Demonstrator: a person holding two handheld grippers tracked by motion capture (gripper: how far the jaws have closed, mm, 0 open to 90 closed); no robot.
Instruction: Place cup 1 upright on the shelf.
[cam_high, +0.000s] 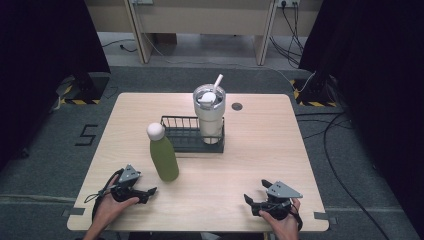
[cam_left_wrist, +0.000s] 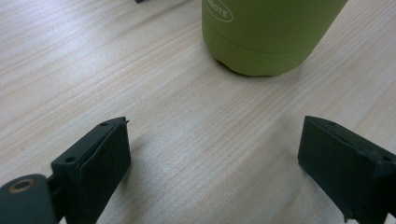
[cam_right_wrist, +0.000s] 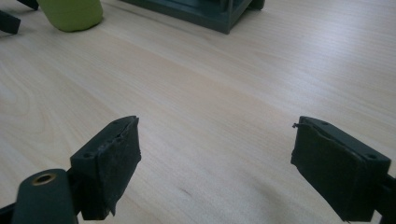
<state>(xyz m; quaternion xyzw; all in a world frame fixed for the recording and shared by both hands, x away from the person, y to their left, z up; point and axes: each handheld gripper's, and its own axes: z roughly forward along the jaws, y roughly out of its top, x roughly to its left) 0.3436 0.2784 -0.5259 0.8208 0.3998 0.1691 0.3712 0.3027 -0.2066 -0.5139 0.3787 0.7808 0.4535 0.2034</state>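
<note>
The green bottle (cam_high: 163, 155) stands upright on the worktop (cam_high: 260, 150), its long axis vertical and slightly leaning in the high view, with the white cap (cam_high: 155, 130) pointing up. It is just beside the front left corner of the dark wire rack (cam_high: 181, 131), which holds a steel tumbler (cam_high: 209, 117) with a straw. The left gripper (cam_high: 150, 191) lies near the bottle base (cam_left_wrist: 261, 51), jaws wide open and holding nothing. The right gripper (cam_high: 254, 192) rests well apart on the bare wood, jaws also spread wide and empty.
</note>
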